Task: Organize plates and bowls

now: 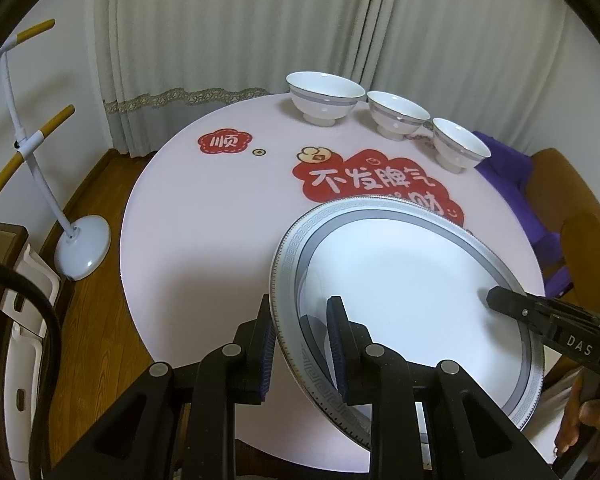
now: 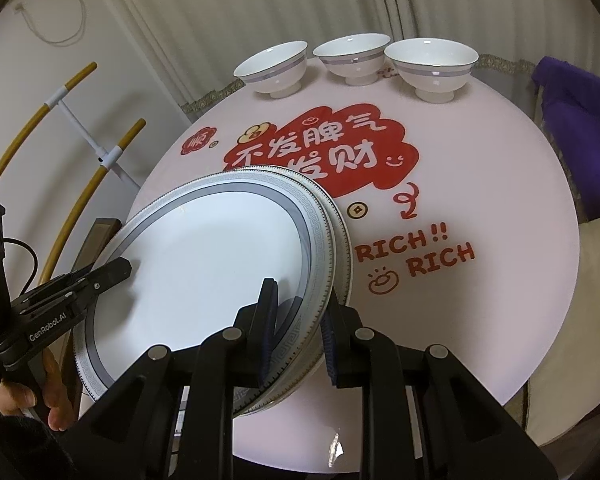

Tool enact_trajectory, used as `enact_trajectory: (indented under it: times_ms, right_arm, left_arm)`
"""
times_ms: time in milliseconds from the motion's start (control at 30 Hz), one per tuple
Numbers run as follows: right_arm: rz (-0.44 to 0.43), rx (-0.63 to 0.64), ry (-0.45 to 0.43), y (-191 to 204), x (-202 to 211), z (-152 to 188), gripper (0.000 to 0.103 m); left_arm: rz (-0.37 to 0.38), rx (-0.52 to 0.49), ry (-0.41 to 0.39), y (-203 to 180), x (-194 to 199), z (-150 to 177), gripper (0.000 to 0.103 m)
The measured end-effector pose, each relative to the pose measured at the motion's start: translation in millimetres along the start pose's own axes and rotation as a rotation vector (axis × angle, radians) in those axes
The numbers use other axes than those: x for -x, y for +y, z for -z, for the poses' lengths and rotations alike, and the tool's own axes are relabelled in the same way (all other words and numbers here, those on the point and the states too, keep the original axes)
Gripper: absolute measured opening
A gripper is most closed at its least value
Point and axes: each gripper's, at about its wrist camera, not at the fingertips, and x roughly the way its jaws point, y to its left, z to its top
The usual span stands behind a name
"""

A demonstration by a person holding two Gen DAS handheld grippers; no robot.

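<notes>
Both grippers are on the plates here: the left gripper (image 1: 302,344) has its two blue-padded fingers pinched on the near-left rim of the top plate (image 1: 404,280), one pad under the rim, the other on the white inner face. Over on the other side the right gripper (image 2: 298,334) is clamped on the rim at the right edge of the stack, and from its camera you can see two plates (image 2: 204,256) together between its fingers, the lower one's edge (image 2: 342,240) peeking out to the right. The plates, white with a grey key-pattern border, sit tilted over the near part of the round pink table (image 1: 188,208), partly covering its red slogan print (image 2: 324,148). Each gripper shows in the other's view too: the right one's black finger tip (image 1: 504,300) reaches over the plate from the right, the left one (image 2: 108,274) from the left. Along the far edge of the table three white bowls (image 1: 325,96) with grey bands stand upright in a row, close together and well apart from the plates. Off the table to the left stands a white floor stand (image 1: 82,246) with yellow-tipped arms, and a purple cloth (image 2: 576,120) lies on the right.
</notes>
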Motion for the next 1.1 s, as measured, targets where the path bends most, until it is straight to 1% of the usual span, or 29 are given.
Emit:
enact_trajectory:
  times_ms: [633, 967, 1100]
  right_arm:
    - [-0.015, 0.0, 0.019, 4, -11, 3, 0.021]
    - [-0.014, 0.02, 0.02, 13, -15, 7, 0.025]
    - [-0.013, 0.028, 0.015, 16, -18, 9, 0.026]
  left_arm:
    - [-0.001, 0.024, 0.003, 10, 0, 3, 0.021]
    - [0.002, 0.043, -0.007, 21, 4, 8, 0.021]
    - [-0.009, 0.039, -0.018, 22, 8, 10, 0.021]
